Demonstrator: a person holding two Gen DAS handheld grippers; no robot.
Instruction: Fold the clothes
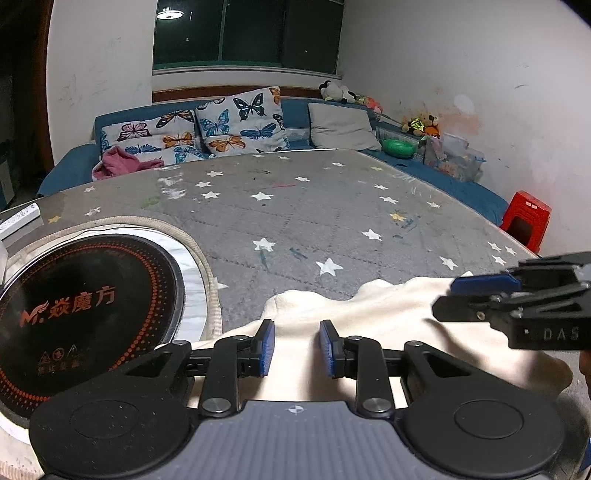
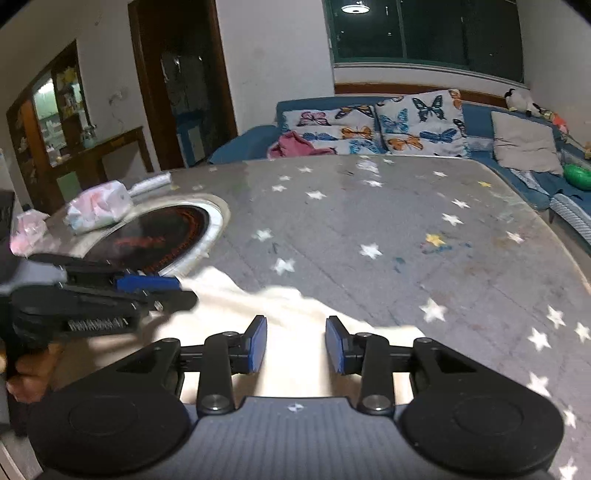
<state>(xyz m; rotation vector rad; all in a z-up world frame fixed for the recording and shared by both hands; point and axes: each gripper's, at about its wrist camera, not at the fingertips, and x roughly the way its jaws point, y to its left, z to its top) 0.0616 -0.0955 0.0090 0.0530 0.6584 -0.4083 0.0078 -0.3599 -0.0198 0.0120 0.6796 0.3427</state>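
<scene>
**Both Grippers Above the Cloth, Fingers Spread**

Grey star-printed matting covers the counter (image 1: 332, 206); a blue sofa (image 1: 110, 122) with butterfly cushions (image 1: 240, 122) runs along its far edge, under a dark window (image 1: 243, 33).

1. Cloth: a cream fleece cloth (image 1: 369, 325) lies bunched on the near part of the counter. Its left edge sits just beside the round black cooktop (image 1: 85, 314) set into the counter.

2. Left gripper (image 1: 296, 347): the fingers (image 1: 267, 347) are spread apart, with the cream cloth showing in the gap between the blue pads. Nothing is clamped. Whether the tips touch the fabric cannot be told.

3. Right gripper (image 2: 295, 345): the fingers (image 2: 334, 345) are likewise released, spread apart above the cloth's right portion. Cloth fills the gap, but no fold is pinched.

4. Relative position: in the right wrist view the left gripper enters from the left, over the cloth edge nearest the cooktop. That view is motion-blurred.

5. Other items: tissue packs (image 2: 99, 208) lie at the cooktop's far-left side; a red stool (image 1: 526, 218) stands beyond the counter's right edge.
</scene>
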